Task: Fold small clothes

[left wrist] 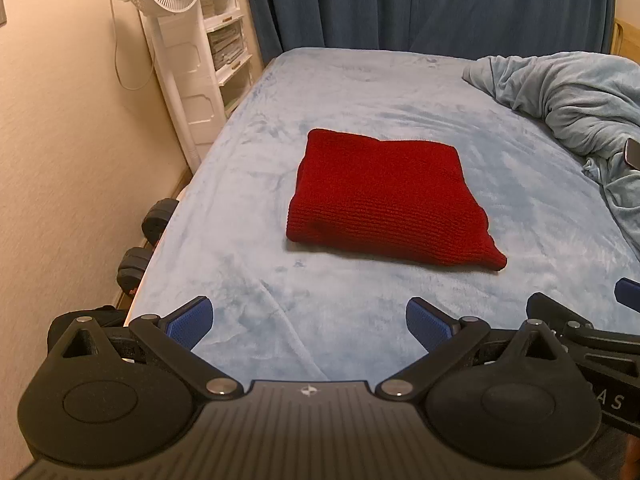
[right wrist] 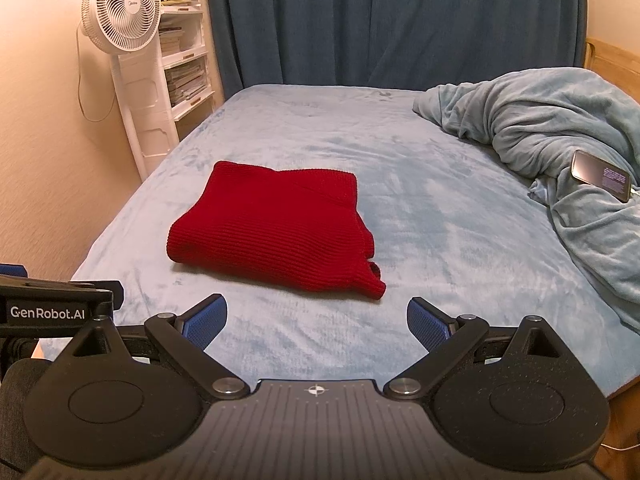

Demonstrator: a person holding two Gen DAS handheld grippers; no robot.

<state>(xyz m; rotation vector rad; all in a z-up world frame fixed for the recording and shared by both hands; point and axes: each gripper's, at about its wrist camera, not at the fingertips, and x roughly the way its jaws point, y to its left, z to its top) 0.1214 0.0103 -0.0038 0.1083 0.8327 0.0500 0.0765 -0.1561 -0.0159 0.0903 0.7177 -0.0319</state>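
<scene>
With both the left gripper and right gripper spread wide and empty near the bed's front edge, a careless regrasp risked undoing the folded red sweater.

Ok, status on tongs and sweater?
Left tongs open, empty. Right tongs open, empty. Red sweater folded on bed, untouched. Nothing in the way.

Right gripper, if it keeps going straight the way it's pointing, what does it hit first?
Probably the red folded sweater, near its right corner. The right gripper, jaws open, points over bare bed sheet toward it; its height above the bed is unclear.
</scene>
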